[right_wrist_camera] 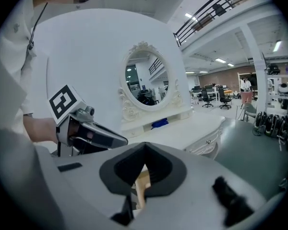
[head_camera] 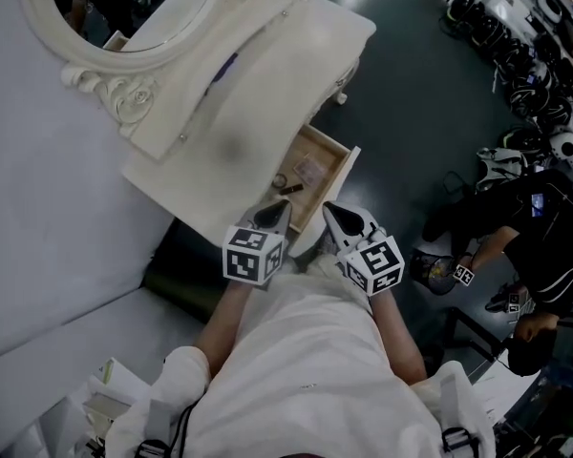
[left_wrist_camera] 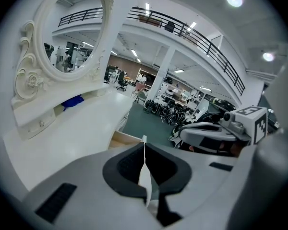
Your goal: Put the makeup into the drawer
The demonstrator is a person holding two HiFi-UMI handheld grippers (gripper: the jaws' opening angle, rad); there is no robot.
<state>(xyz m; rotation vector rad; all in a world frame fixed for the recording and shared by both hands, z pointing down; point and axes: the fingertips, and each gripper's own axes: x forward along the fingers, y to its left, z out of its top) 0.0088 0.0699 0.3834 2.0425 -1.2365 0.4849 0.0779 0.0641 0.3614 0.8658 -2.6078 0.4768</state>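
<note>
Head view alone looks down into open drawer (head_camera: 348,168) of white dressing table (head_camera: 220,113). Makeup (head_camera: 296,179) lies inside: round piece, dark stick, clear packet. Left gripper view catches only drawer's front edge, plus blue item (left_wrist_camera: 72,101) on shelf under oval mirror (left_wrist_camera: 72,32). Right gripper view picks up same mirror and blue item from farther off. Left gripper (head_camera: 273,216) near drawer front: jaws pressed tight together, nothing between. Right gripper (head_camera: 337,218) just beside it: jaws clamped flat too, empty.
</note>
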